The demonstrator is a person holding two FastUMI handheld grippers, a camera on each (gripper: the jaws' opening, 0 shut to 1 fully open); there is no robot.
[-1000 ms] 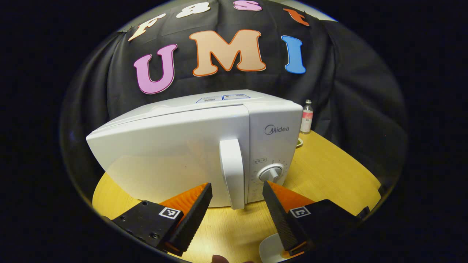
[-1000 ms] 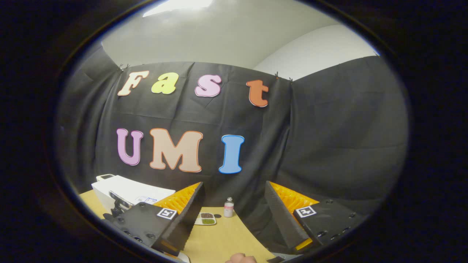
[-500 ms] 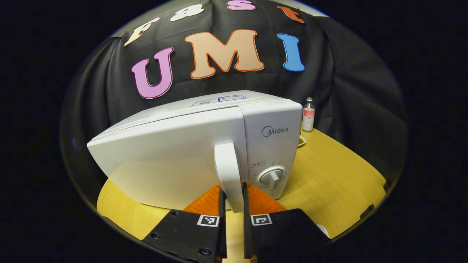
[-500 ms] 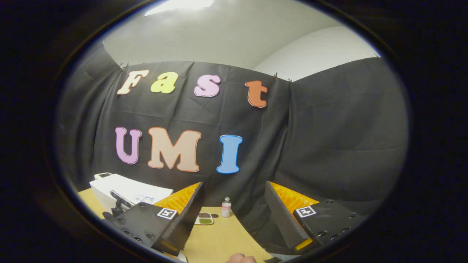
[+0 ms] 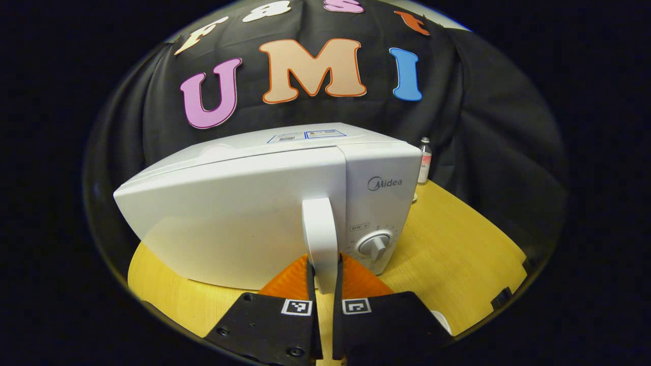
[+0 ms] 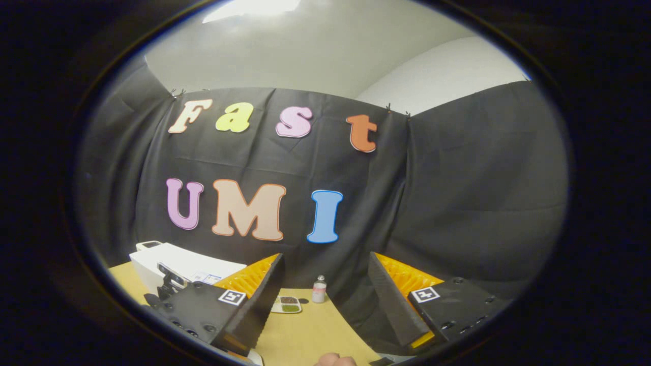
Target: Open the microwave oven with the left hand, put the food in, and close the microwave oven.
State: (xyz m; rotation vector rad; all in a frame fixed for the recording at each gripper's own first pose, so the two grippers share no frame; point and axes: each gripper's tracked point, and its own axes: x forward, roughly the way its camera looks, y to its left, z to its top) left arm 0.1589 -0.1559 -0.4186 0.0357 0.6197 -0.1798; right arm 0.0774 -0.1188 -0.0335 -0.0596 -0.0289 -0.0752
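A: Where is the left hand-held gripper [image 5: 323, 277]?
B: In the left gripper view it sits low and centred, its two fingers drawn in narrow and pressing from either side on the lower end of the door handle [image 5: 320, 239] of the microwave oven [image 5: 244, 213].

A: And the door?
B: It looks closed or nearly so; the white front runs flush up to the control panel, where a round knob [image 5: 375, 245] sits just right of the handle. The oven stands on the yellow wooden desk [image 5: 457, 264].

A: What about the right hand-held gripper [image 6: 325, 284]?
B: In the right gripper view its fingers stand wide apart with nothing between them, raised above the desk [image 6: 310, 335] and pointed at the booth's black wall.

A: Where is the food?
B: A small tray of food [image 6: 287, 304] lies on the desk beyond the right gripper's left finger, well apart from it, with a small bottle [image 6: 319, 289] just beside it. The oven [image 6: 178, 267] shows at the far left there. The bottle [image 5: 424, 160] also stands behind the oven's right corner in the left gripper view.
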